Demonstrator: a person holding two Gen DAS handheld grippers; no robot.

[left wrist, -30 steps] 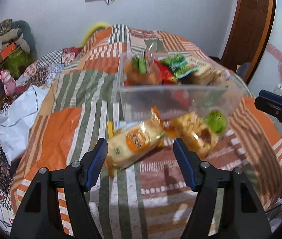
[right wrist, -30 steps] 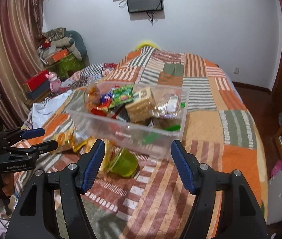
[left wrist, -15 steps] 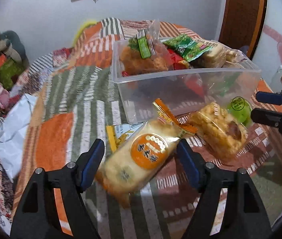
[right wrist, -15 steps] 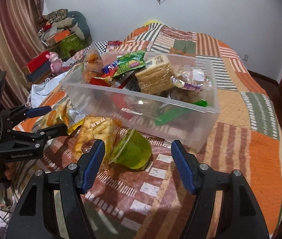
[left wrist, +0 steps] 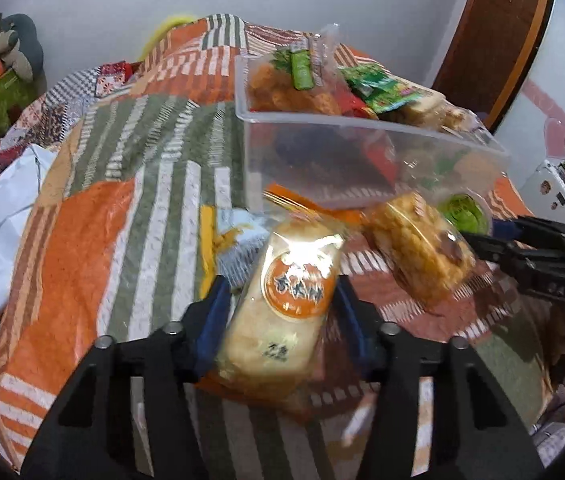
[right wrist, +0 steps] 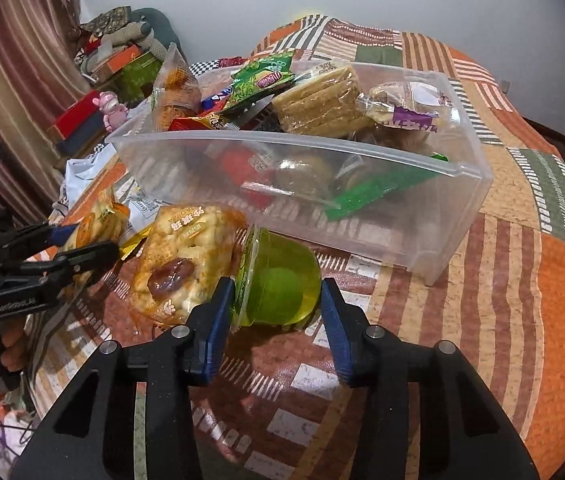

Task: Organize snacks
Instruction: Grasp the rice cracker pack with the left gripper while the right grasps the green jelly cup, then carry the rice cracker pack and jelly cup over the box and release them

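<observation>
Left wrist view: my left gripper (left wrist: pixel 280 312) has come down around the cream pastry packet (left wrist: pixel 282 312) with the orange round label, and its jaws, which stood wide on either side of it a moment ago, are closing, with both blue pads now against the packet's long sides. The packet lies lengthwise between my fingers, its far end pointing toward the clear plastic bin (left wrist: pixel 362 160) just beyond my fingertips, and a yellow-edged wrapper (left wrist: pixel 222 236) sits under it to the left of my left finger. To the right of my fingers lies the golden crisp-cake packet (left wrist: pixel 418 244), touching the pastry's far corner. In the right wrist view my right gripper (right wrist: pixel 276 308) has sunk too and is closing on the green jelly cup (right wrist: pixel 278 276), which lies on its side between the pads, lid rim by my left finger (right wrist: pixel 218 316), base by the right one; both pads look to be touching it. The bin (right wrist: pixel 442 216) stands straight ahead of those fingertips, already heaped with snacks, on the patchwork quilt (right wrist: pixel 522 280). I judge both grasps are nearly set, so the next step is lifting each item over the near wall; the jelly cup's smooth curve could slip if I squeeze unevenly.
</observation>
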